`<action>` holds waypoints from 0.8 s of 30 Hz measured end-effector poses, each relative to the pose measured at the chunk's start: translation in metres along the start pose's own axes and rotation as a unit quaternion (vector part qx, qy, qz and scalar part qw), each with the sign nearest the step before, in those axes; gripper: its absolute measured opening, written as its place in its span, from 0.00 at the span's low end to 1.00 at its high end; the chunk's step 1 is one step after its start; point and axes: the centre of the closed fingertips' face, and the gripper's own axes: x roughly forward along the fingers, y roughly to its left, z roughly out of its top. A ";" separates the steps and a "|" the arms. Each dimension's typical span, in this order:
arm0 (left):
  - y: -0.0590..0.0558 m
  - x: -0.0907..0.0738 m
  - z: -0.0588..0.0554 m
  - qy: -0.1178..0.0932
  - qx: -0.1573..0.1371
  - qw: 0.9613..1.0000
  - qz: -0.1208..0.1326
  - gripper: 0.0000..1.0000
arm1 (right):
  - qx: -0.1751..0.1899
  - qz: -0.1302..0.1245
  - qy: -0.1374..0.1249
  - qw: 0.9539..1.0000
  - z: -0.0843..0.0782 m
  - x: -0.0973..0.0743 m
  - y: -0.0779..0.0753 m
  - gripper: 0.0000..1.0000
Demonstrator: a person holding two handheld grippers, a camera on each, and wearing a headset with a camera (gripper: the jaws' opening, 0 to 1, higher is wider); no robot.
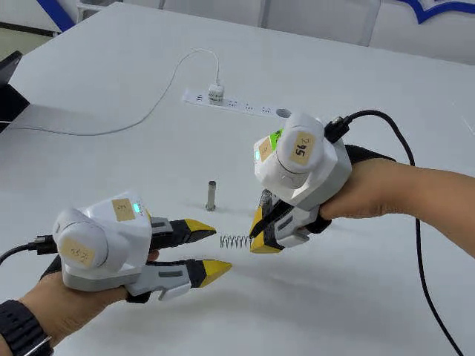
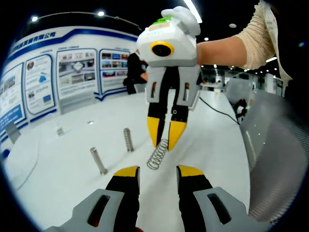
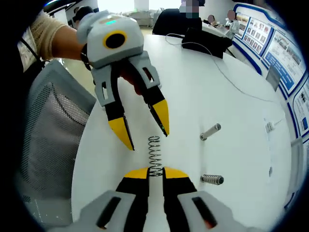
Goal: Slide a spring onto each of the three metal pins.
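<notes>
Spring (image 1: 236, 241) at frame centre is being pinched at its right end by the right tool (image 1: 261, 239); the left tool (image 1: 215, 248) is hovering open just left of it, a bare pin (image 1: 211, 194) standing above.

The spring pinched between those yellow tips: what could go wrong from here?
1. The right gripper pinches the spring by one end only, so it might twist or flick out.
2. The open left gripper sits close to the spring's free end and could knock it askew.
3. The bare pin is slim and upright; a tilted spring may catch on its top or miss it.
</notes>
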 end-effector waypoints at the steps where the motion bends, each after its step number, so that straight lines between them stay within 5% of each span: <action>1: -0.001 0.001 0.001 0.000 0.004 1.000 -0.001 0.30 | -0.004 0.002 0.001 1.000 0.000 -0.001 0.001 0.11; 24: -0.011 0.004 0.007 0.003 0.044 0.999 -0.012 0.12 | -0.040 0.014 0.016 0.999 0.006 -0.012 0.015 0.11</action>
